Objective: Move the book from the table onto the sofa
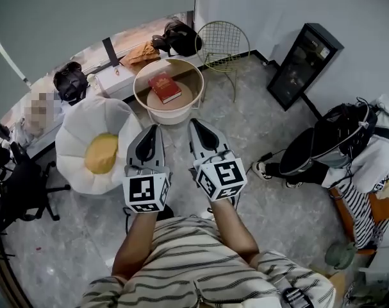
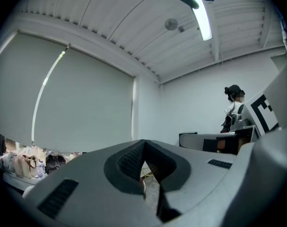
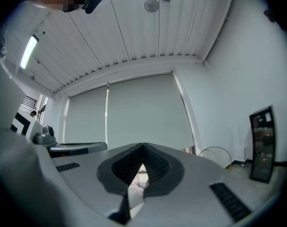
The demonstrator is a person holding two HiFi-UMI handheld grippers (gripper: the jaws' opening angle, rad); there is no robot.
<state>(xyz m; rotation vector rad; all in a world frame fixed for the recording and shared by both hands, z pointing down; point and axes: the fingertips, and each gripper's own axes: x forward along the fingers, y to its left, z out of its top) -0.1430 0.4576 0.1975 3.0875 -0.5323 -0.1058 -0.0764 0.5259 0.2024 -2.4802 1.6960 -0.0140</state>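
A red book point(image 1: 165, 86) lies on the small round table point(image 1: 147, 103) just ahead of me in the head view. The sofa, a white fried-egg-shaped cushion seat point(image 1: 71, 147) with a yellow centre, sits to the table's left. My left gripper point(image 1: 153, 129) and right gripper point(image 1: 195, 124) are held side by side at chest height, short of the table, both shut with nothing between the jaws. In the gripper views each pair of jaws meets at the tip, left gripper point(image 2: 144, 144), right gripper point(image 3: 143, 148). The book is hidden in both gripper views.
A wire-frame chair point(image 1: 223, 47) stands right of the table. A black panel point(image 1: 303, 64) leans on the right wall. Bags point(image 1: 177, 38) lie behind the table, a black office chair point(image 1: 18, 188) is at the left, and a person with a backpack point(image 1: 338, 145) crouches at the right.
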